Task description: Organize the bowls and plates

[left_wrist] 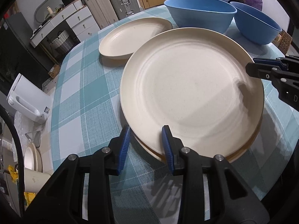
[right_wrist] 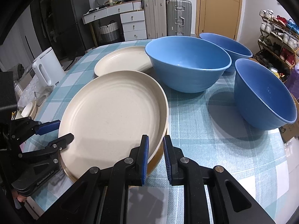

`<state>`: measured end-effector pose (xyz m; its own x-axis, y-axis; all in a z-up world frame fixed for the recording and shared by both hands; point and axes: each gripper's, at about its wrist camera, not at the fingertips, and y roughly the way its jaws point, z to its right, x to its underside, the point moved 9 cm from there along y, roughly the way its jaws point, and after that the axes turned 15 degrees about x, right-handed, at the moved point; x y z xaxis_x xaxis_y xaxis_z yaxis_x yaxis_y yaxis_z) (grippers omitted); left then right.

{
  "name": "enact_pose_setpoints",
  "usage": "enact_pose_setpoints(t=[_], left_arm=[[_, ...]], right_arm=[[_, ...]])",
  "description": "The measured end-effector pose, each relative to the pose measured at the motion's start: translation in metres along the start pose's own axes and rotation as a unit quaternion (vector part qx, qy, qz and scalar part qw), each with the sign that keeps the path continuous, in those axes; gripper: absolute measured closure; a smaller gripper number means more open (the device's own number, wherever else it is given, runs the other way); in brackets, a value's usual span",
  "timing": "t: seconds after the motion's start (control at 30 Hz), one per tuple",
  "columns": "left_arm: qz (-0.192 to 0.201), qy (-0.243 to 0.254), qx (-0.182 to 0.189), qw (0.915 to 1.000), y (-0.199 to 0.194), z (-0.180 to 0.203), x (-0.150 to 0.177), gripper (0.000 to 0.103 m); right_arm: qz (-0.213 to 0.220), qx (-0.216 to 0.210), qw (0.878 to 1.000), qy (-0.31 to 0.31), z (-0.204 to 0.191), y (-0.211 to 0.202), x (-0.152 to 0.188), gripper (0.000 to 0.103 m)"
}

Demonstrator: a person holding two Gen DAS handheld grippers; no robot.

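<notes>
A cream plate (left_wrist: 190, 91) lies on top of another plate whose rim (left_wrist: 243, 150) shows beneath it; the pair also shows in the right wrist view (right_wrist: 112, 115). My left gripper (left_wrist: 145, 145) is open, its jaws straddling the near rim of the top plate. My right gripper (right_wrist: 156, 155) is open, its jaws straddling the stack's right rim; it shows in the left wrist view (left_wrist: 261, 69). A third cream plate (left_wrist: 130, 35) (right_wrist: 123, 61) lies farther back. Three blue bowls (right_wrist: 186, 63) (right_wrist: 261, 95) (right_wrist: 226, 50) stand upright behind and right.
The table has a teal checked cloth (left_wrist: 84, 93). A white kettle (right_wrist: 46, 69) stands off the table's left edge. Drawers, suitcases (right_wrist: 168, 16) and a shoe rack (right_wrist: 276, 43) stand beyond the table.
</notes>
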<state>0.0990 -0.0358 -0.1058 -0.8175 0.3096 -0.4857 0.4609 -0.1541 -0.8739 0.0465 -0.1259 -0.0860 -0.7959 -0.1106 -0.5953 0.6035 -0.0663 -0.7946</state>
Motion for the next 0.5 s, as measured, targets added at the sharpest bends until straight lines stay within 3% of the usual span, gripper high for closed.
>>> enact_pose_setpoints(t=[0.5], left_arm=[[-0.008, 0.01, 0.0, 0.9999, 0.0008, 0.0057, 0.003, 0.068]], right_arm=[[-0.008, -0.006, 1.0, -0.002, 0.0033, 0.0034, 0.0084, 0.086]])
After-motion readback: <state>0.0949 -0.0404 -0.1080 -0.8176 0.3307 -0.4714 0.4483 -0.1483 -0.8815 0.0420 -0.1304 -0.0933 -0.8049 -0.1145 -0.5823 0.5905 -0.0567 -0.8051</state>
